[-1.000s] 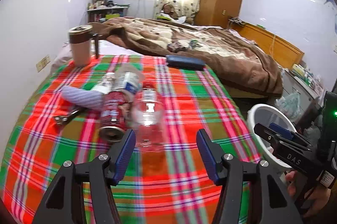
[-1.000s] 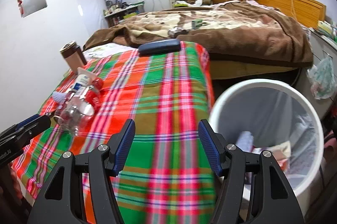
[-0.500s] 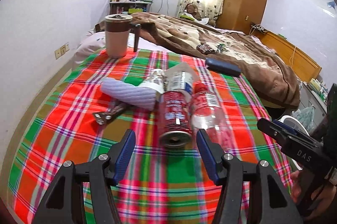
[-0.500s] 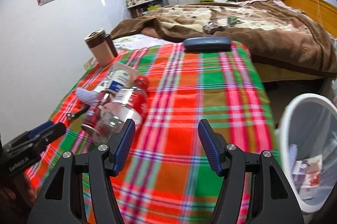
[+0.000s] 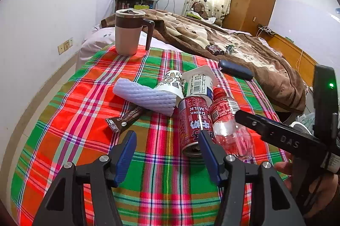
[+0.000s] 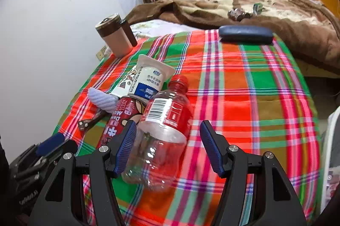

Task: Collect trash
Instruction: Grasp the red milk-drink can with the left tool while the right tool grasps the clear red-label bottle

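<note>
Left claw: your left gripper (image 5: 166, 151) fills the bottom centre of the left wrist view, its blue pads spread apart with only checked cloth between them. It holds nothing. The right-hand pad sits just in front of the red can's open end.
Right claw: your right gripper (image 6: 167, 140) stands wide at the bottom of the right wrist view. The clear bottle's base lies between the pads; whether the left pad touches it you cannot tell, and the right pad is clear of it, so it grips nothing.
Clear bottle: the plastic bottle (image 6: 161, 126) with a red cap and red label lies on its side, lower centre of the right wrist view, cap pointing up the frame.
Red can: the milk drink can (image 5: 194, 119) lies beside the bottle, touching it, right of centre in the left wrist view.
White cup: a yoghurt-type cup (image 5: 199, 82) lies tipped at the far ends of can and bottle.
Paper cup: a patterned paper cup (image 5: 171, 84) lies on its side just left of the white cup.
Foam sleeve: a pale ribbed foam sleeve (image 5: 146, 96) rests against the paper cup, centre left.
Wrapper: a brown wrapper (image 5: 125, 119) pokes out from under the foam sleeve.
Surface: all of it lies on a red, green and orange plaid cloth (image 5: 89, 104).
Mug: a brown-lidded mug (image 5: 127, 32) stands upright at the cloth's far edge, upper left.
Case: a dark blue case (image 6: 245, 33) lies at the far edge, upper right of the right wrist view.
</note>
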Tool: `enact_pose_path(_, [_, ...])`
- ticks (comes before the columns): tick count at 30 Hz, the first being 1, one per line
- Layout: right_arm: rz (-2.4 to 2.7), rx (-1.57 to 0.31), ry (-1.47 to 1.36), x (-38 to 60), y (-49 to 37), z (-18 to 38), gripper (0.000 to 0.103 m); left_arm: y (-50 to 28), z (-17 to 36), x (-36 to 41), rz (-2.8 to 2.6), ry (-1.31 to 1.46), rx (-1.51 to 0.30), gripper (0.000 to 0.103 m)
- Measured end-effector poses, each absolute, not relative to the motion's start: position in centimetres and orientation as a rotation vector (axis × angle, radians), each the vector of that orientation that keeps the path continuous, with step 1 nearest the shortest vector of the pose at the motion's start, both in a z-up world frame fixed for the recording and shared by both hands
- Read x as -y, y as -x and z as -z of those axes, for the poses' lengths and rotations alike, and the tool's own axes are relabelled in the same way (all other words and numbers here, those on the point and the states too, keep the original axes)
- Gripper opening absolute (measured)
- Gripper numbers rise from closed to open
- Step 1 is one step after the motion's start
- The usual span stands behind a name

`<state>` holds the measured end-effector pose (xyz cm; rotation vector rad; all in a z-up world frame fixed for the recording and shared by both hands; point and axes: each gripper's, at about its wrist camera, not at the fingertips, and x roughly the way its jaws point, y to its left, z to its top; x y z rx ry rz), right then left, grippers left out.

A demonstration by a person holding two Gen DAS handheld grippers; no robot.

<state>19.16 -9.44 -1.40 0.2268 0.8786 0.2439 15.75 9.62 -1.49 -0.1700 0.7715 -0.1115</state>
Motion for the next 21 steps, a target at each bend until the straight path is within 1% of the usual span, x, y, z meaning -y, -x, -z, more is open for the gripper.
enact_pose_path(2, [-0.245,-0.909,-0.228,9.1,-19.8,1.8,0.064,-16.0,1.6,-9.8,0.111,0.177,-0.776,0.060])
enact_pose_path(4, [-0.250,-0.948,-0.234,8.7,-20.5,2.3,0.066,-16.3,1.6,-9.9,0.112,0.180,-0.782,0.060])
enact_pose_path(5, [-0.258,-0.974,-0.241,8.5,-20.9,2.6,0.070,-16.4,1.6,-9.9,0.113,0.183,-0.784,0.060])
enact_pose_path(6, [-0.253,-0.991,-0.237,8.3,-21.2,2.8,0.070,-16.6,1.7,-9.8,0.120,0.185,-0.787,0.060])
enact_pose_path(9, [-0.233,-0.991,-0.216,8.0,-21.4,3.3,0.070,-17.0,1.7,-9.6,0.129,0.179,-0.796,0.061])
enact_pose_path(11, [-0.233,-0.998,-0.224,8.2,-21.5,3.6,0.070,-17.5,1.9,-9.6,0.132,0.177,-0.801,0.064])
enact_pose_path(14, [-0.206,-1.006,-0.228,9.0,-21.6,3.8,0.070,-18.1,2.1,-9.6,0.149,0.197,-0.814,0.064])
enact_pose_path(15, [-0.194,-1.003,-0.222,9.2,-21.6,3.9,0.069,-18.4,2.2,-9.5,0.159,0.202,-0.819,0.064])
enact_pose_path(17, [-0.164,-0.994,-0.207,9.7,-21.7,3.9,0.064,-18.9,2.4,-9.1,0.163,0.195,-0.825,0.064])
enact_pose_path(21, [-0.136,-0.972,-0.185,10.5,-21.6,3.8,0.064,-20.0,3.0,-8.1,0.192,0.195,-0.844,0.064])
